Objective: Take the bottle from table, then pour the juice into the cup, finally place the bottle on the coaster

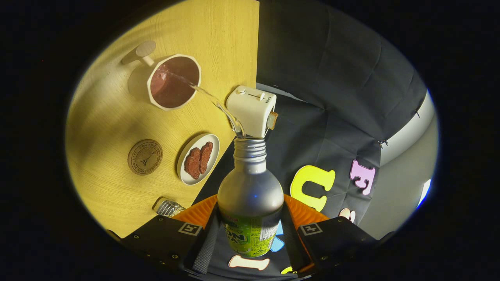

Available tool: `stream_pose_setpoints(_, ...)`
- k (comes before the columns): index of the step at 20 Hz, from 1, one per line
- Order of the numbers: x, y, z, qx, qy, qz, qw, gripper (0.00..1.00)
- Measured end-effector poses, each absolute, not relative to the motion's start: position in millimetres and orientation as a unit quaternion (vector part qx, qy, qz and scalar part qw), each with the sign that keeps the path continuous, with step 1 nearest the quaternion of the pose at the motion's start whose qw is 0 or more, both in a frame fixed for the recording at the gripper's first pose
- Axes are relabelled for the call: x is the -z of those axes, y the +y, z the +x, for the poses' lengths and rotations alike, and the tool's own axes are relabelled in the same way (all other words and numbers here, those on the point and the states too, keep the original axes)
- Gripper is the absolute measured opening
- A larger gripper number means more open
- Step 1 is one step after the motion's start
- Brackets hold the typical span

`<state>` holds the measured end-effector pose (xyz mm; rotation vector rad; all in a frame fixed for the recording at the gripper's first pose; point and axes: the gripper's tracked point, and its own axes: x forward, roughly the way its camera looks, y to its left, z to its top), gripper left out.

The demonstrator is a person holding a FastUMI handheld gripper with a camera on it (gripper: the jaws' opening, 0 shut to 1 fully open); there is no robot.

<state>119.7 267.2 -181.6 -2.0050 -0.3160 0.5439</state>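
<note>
The bottle [250, 195] was gripped between the jaws of the gripper [250, 238], both fingers pressed against its labelled body, and it was tipped so that its threaded neck pointed out past the toaster [252, 110] at the table [105, 117] edge. A thin stream of liquid [213, 102] was seen arcing from the mouth into the cup [174, 82], which stood well beyond the jaws and already held some dark juice. The pour was judged to be under way. It was best done by keeping the tilt steady and shallow, so that the stream landed inside the rim rather than on the near wall. The coaster [145, 157], lying bare beside the plate [198, 159] of food, was left for the final placing
</note>
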Motion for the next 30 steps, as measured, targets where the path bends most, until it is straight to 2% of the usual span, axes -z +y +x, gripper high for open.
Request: stream_pose_setpoints(30, 185, 283, 116, -0.239, -0.153, -0.859, 0.426, 0.76)
